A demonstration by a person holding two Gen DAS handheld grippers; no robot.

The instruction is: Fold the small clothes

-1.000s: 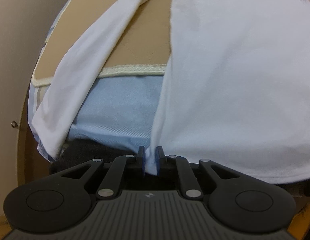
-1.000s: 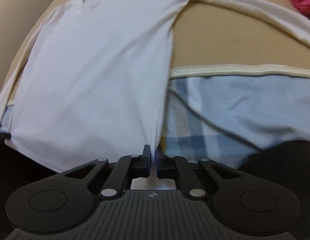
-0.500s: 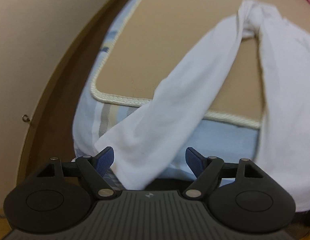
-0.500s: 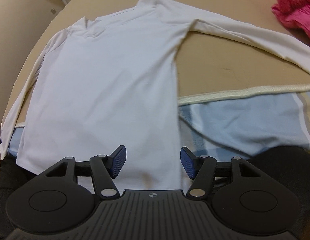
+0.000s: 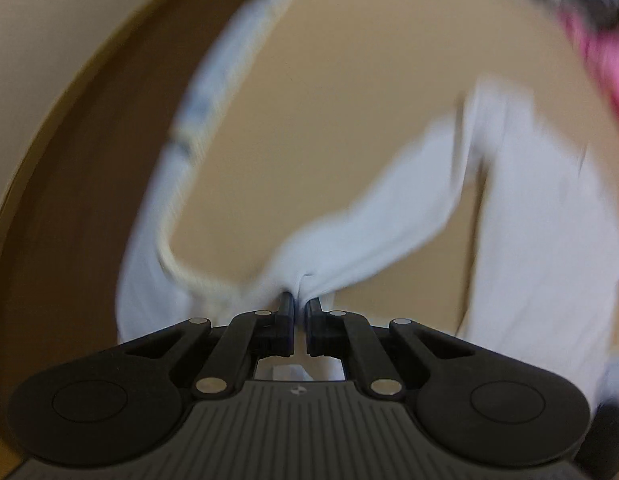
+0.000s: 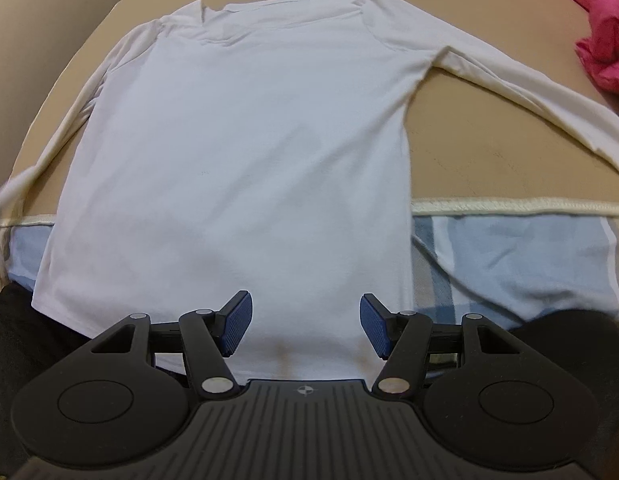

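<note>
A white long-sleeved shirt [image 6: 245, 152] lies spread flat on the tan mat [image 6: 489, 152], collar far, hem hanging over the near edge. My right gripper [image 6: 305, 322] hovers open above the hem, nothing between its blue pads. In the blurred left wrist view, my left gripper [image 5: 300, 306] is shut on the bunched end of the shirt's left sleeve [image 5: 373, 236], which stretches up and right toward the shirt body [image 5: 549, 240]. The right sleeve [image 6: 529, 92] lies stretched out to the right on the mat.
A pink garment [image 6: 605, 28] is heaped at the far right of the mat. A light-blue striped sheet [image 6: 509, 256] hangs below the mat's cream piping [image 6: 509, 204]. Dark fabric [image 6: 13, 340] sits at the near edge. A beige wall [image 5: 49, 40] stands left.
Both grippers let go of the shirt hem and rose. The left one swung left over the sleeve, opened wide, then closed on the sleeve end. The right one stays open.
</note>
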